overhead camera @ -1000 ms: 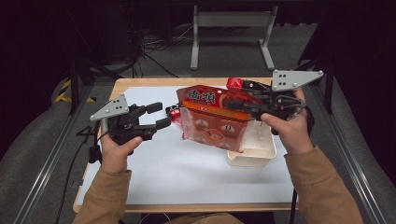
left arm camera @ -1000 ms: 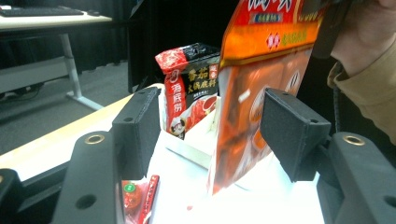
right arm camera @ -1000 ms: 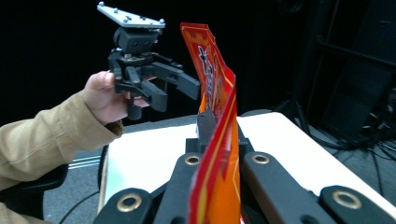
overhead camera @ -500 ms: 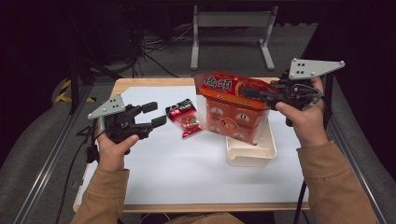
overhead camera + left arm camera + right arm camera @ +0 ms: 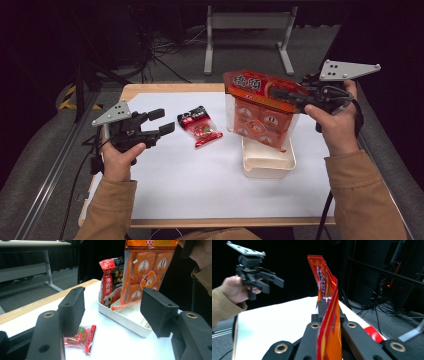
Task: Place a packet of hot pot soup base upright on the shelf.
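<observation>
Our right gripper (image 5: 280,93), fingers clamped on the orange pack (image 5: 260,112), holds it over the white tray (image 5: 270,162); left gripper (image 5: 162,121) fingers apart. Next: lower it in.

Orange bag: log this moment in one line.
right gripper: shut on orange bag, above white tray | left gripper: open, empty | small red packet: on table
</observation>
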Available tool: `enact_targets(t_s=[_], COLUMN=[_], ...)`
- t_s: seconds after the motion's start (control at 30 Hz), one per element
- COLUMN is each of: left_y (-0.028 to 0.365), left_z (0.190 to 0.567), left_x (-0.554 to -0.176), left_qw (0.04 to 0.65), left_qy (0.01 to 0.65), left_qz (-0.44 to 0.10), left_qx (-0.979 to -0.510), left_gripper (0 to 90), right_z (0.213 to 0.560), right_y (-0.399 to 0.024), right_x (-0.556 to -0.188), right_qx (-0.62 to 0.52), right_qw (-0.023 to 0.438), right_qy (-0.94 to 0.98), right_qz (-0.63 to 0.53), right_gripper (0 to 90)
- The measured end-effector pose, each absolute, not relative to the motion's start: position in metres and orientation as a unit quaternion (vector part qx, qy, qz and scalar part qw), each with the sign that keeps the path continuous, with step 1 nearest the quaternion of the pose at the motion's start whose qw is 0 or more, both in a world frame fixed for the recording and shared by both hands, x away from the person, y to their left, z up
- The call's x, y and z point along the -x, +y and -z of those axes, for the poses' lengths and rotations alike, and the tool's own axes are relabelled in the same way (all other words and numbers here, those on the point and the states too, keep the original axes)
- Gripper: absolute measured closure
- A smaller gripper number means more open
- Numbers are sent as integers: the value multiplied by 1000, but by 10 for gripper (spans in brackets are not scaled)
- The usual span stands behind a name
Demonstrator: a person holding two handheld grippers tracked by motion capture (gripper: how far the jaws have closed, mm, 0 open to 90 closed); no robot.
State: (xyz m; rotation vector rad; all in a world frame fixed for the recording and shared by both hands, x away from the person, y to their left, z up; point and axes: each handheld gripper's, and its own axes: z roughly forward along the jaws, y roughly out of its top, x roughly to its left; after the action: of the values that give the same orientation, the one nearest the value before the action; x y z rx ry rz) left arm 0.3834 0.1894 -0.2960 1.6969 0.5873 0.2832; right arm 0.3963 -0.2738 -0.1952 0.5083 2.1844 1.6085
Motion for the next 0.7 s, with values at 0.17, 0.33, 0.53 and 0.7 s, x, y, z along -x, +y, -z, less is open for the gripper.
enact_targets(t_s=[0.17,0.33,0.53,0.7], left_y=[192,192,193,193], left_z=[297,298,298,299], left_x=[-385,-386,-386,-387], left_qw=[614,613,611,618], left_qy=[260,262,262,260], left_qz=[-125,-125,-127,-119], left_qx=[-734,-735,-736,-733], left_gripper=[369,368,367,364], right_z=[200,204,211,217], right_y=[-282,-286,-293,-296], right_x=[-400,-401,-403,-403], right_qx=[-195,-209,-230,-245], right_qw=[199,210,220,224], right_qy=[770,761,751,746], right_qz=[-574,-577,-579,-577], right_gripper=[900,900,900,900])
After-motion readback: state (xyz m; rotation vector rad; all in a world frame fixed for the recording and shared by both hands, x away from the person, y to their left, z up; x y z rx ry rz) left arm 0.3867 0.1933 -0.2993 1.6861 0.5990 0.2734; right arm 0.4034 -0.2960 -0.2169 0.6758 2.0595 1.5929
